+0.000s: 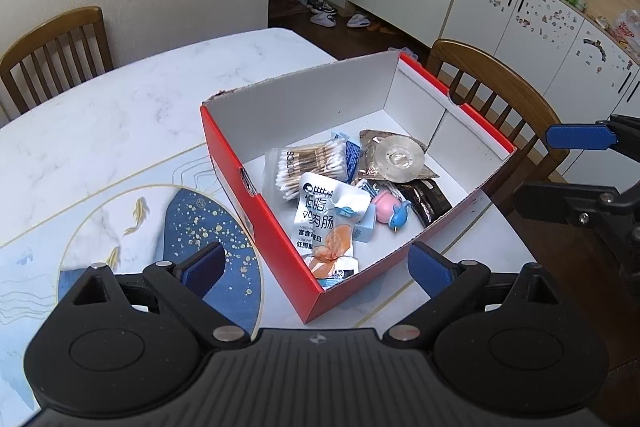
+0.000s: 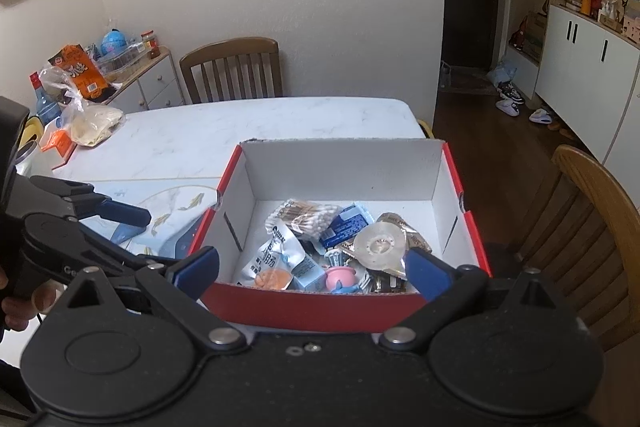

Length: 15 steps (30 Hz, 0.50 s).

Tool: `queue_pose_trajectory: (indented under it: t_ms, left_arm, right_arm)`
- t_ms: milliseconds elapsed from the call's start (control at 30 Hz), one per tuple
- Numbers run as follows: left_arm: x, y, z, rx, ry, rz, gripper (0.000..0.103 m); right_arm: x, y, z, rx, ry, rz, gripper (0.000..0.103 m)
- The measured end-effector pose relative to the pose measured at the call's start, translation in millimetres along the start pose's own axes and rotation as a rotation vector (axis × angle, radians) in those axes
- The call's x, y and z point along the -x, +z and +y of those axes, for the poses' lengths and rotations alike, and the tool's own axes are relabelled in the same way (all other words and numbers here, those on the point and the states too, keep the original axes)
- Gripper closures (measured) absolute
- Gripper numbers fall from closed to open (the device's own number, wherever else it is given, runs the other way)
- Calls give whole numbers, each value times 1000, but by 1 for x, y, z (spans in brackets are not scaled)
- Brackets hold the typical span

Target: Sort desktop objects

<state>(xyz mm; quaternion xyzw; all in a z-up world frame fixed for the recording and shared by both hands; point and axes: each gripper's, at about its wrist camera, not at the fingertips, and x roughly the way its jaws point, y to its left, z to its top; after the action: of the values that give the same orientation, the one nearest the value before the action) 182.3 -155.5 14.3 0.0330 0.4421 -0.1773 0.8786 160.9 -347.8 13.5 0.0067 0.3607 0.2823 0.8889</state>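
2 wooden chairs [image 2: 232, 67] flank the marble table [image 1: 120, 99]; both grippers' jaws gape wide, empty, over the red box [image 1: 248, 211].

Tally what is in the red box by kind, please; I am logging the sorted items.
In the red box, as far as visible:
Cotton swab pack: 1
Snack sausage pouch: 1
Clear tape roll: 1
Pink and blue whale toy: 1
Blue sachet: 1
Dark wrapped packet: 1
Light blue small box: 1
Total: 7; more may lie underneath.

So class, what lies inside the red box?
Inside the red box: cotton swabs, a sausage packet, clear tape roll, a pink-and-blue toy. Anything beneath them is hidden.
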Motion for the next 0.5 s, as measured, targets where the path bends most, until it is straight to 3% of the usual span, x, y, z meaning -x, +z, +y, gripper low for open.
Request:
queue_pose_trajectory:
  t_ms: [500]
  left_arm:
    - [4,3,1,-12,12,-24,5]
  right_arm:
    - [3,2,1,6,-11,-2,3]
